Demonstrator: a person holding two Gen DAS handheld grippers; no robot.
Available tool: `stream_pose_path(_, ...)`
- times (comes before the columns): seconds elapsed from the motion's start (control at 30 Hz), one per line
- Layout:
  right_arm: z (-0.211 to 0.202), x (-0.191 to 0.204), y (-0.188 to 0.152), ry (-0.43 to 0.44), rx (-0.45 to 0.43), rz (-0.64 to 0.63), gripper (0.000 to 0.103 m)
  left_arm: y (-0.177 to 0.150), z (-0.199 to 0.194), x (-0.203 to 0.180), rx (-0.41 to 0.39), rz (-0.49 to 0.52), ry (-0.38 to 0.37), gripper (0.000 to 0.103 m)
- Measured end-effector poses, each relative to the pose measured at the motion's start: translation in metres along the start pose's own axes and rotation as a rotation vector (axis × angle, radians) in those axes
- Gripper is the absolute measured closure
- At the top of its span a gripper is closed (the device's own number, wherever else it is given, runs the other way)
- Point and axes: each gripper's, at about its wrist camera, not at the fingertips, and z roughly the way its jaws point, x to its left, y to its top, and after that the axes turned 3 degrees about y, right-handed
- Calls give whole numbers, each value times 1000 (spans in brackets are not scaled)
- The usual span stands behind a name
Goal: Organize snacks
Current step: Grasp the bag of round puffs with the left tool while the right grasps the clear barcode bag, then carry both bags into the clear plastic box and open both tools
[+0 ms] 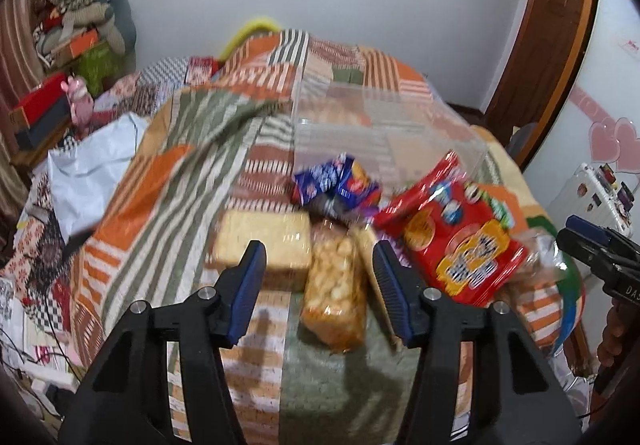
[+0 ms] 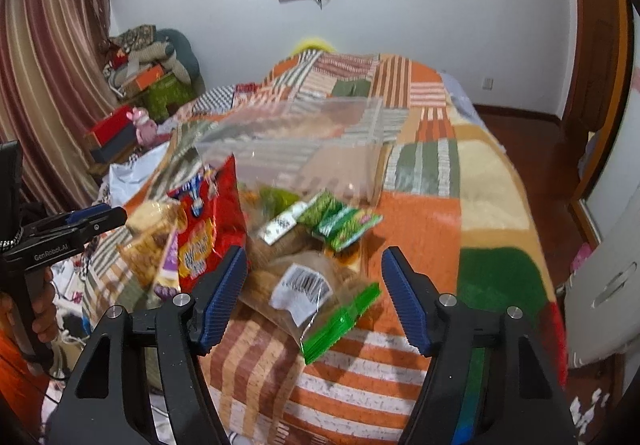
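Snacks lie on a patchwork bedspread. In the left wrist view my left gripper [image 1: 318, 265] is open and empty above a clear bag of yellow puffs [image 1: 334, 297]. A pale wafer pack [image 1: 266, 241], a blue packet [image 1: 338, 185] and a red snack bag [image 1: 456, 229] lie around it. A clear plastic bin [image 1: 384, 129] stands behind them. In the right wrist view my right gripper [image 2: 314, 277] is open and empty above a clear bag with a barcode label and green seal [image 2: 308, 297]. A green packet [image 2: 340, 221], the red bag [image 2: 208, 221] and the bin [image 2: 304, 149] lie beyond.
The bedspread [image 2: 440, 205] drops off at the right to a wooden floor [image 2: 532, 149]. Boxes and folded bedding [image 1: 76, 33] pile up at the left by a curtain. A white fridge [image 1: 592, 193] stands right. The right gripper shows in the left view [image 1: 592, 241], the left one in the right view [image 2: 80, 221].
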Motion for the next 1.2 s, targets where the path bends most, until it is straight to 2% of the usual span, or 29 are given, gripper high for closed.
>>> stream_pose_path(0.23,24,-3,-4,41,74,18,36,-12,25,3,74,-14,-14,47)
stream_pose_path(0.53,39,-5,-8,24,107,25,19,-23,56,-1,149,-22,-43,48)
stream_pose_path(0.73,48,-3,-8,17,119,1,14,-25,68,-5,165,-32,-59,62)
stream_pose_path(0.77,49,-3,-8,15,117,1,14,-25,69,-6,168,-35,-66,69)
stream_pose_path(0.8,48,-3,-9,14,115,2,15,-24,70,-6,170,-37,-71,71)
stream_pose_path(0.87,49,-2,-9,9,117,-12,17,-25,69,-8,163,-30,-64,71)
stream_pose_path(1.2,39,-9,-11,31,86,14,43,-28,47,-13,112,-12,-46,72)
